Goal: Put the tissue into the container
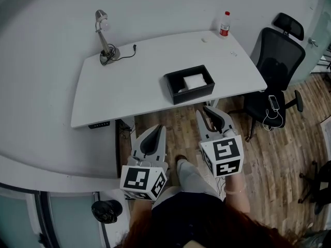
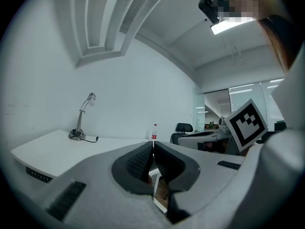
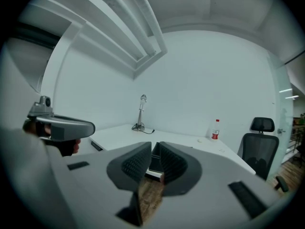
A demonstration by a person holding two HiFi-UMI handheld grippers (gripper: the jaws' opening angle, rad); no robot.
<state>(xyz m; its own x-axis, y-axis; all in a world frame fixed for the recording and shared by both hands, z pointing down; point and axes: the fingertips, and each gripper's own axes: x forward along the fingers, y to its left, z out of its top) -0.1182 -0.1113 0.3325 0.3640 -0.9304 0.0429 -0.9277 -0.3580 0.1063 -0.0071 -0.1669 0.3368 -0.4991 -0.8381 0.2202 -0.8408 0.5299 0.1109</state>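
Since white folded tissue (image 1: pixel 194 81) already lies inside black rectangular container (image 1: pixel 194 94) on white tabletop (image 1: pixel 129 87), I judge task done. Both tongs hang short of tabletop, over wooden floor (image 1: pixel 176 122): left tongs (image 1: pixel 156 129) pinched together, empty; right tongs (image 1: pixel 207 110) narrow slit, nothing between.
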